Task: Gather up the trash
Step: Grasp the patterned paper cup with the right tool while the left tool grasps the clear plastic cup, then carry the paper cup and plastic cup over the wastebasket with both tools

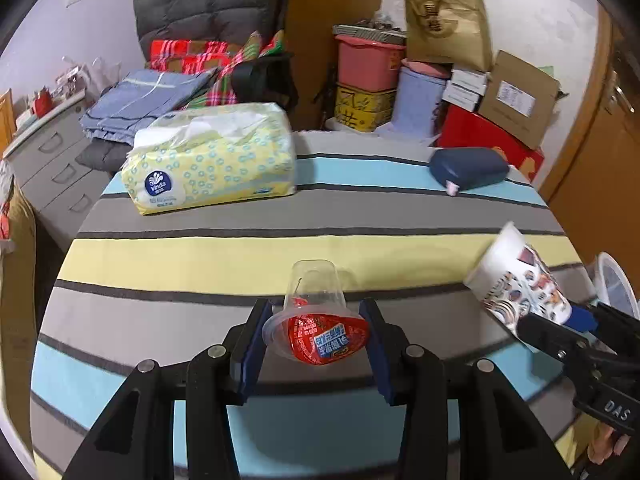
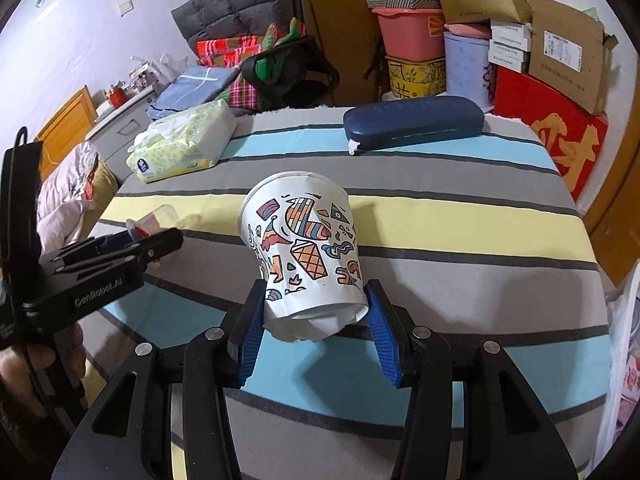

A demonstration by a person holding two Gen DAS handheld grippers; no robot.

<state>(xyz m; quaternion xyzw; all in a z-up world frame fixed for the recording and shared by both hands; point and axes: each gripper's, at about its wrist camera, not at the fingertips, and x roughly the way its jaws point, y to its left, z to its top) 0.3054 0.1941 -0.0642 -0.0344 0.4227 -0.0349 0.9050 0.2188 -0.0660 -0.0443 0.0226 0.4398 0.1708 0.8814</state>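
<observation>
Left gripper (image 1: 316,340) seemingly pinches the clear red-lidded plastic jelly cup (image 1: 316,320); it may squirt out. Right gripper (image 2: 316,320) clamps the crumpling patterned paper cup (image 2: 304,248).

Left hand-held gripper (image 1: 316,344) clamps a clear jelly cup (image 1: 316,320) above the striped tablecloth (image 1: 200,256).
</observation>
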